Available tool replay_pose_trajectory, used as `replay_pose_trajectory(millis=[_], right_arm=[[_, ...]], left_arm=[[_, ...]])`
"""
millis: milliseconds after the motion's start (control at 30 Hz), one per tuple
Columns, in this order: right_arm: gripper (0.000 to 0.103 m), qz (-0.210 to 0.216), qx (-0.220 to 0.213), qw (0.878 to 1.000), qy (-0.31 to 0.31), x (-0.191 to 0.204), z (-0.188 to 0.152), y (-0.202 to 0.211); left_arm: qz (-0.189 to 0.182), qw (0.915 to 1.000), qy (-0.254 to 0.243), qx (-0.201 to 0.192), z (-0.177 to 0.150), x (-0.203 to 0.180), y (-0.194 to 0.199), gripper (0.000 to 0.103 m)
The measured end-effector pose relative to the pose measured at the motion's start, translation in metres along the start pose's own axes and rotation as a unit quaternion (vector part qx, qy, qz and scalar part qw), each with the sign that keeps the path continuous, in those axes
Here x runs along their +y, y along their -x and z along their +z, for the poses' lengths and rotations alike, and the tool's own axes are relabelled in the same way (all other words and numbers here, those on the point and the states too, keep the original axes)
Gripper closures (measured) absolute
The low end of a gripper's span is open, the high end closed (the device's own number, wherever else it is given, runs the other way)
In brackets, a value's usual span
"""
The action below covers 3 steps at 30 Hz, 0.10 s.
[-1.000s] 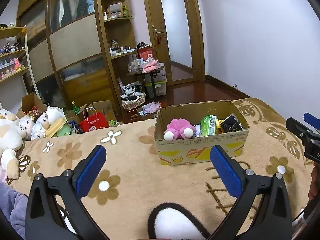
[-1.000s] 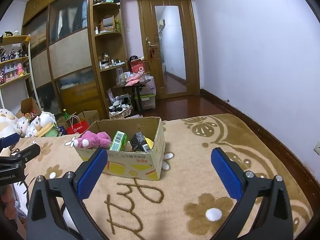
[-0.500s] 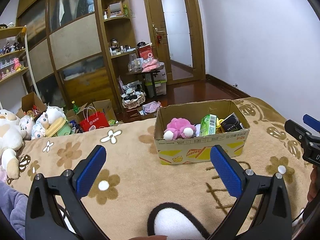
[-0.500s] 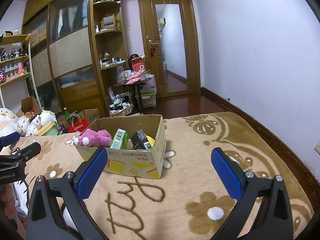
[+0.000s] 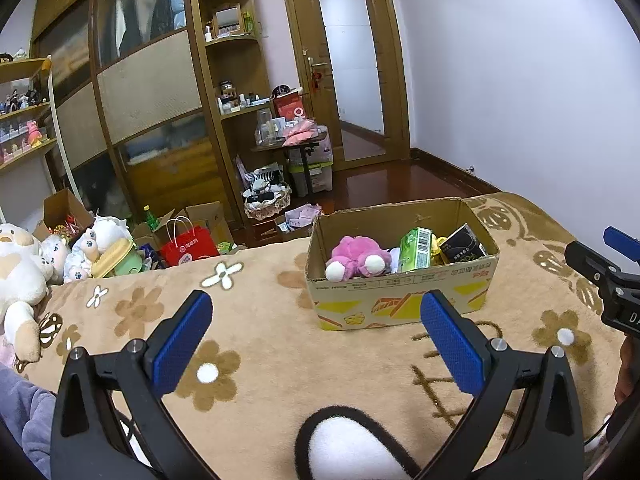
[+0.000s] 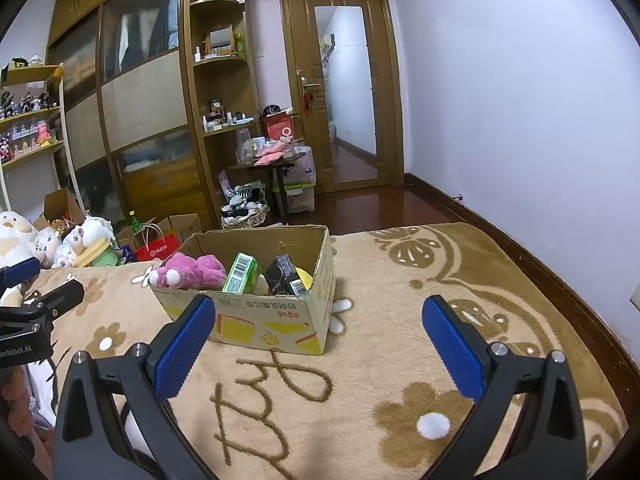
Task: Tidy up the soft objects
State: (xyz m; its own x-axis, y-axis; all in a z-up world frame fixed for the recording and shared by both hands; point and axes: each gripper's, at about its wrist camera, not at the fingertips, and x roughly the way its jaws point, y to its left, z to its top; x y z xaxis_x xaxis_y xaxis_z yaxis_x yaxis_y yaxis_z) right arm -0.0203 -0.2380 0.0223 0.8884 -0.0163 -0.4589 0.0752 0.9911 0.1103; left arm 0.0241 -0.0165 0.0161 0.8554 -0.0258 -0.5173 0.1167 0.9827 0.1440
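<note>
Left wrist: both grippers, left & right, spread wide, empty; box far-centre; careless reach could grab carton instead of pink plush.

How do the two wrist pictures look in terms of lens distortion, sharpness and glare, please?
Left wrist view: strong fisheye bending, black corners; the cardboard box and pink plush toy are sharp. Right wrist view: same bending, the door bows; its glass and the floor show soft reflections, no harsh glare.
</note>
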Motion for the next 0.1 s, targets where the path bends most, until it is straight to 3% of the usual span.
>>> replay_pose_trajectory(millis=[100], right_arm=[[0.000, -0.003, -0.001, 1.000, 0.000, -0.0003, -0.0002, 0.0002]], left_arm=[[-0.001, 1.0000, -0.003, -0.004, -0.0006, -0.0002, 0.0018, 0.000]])
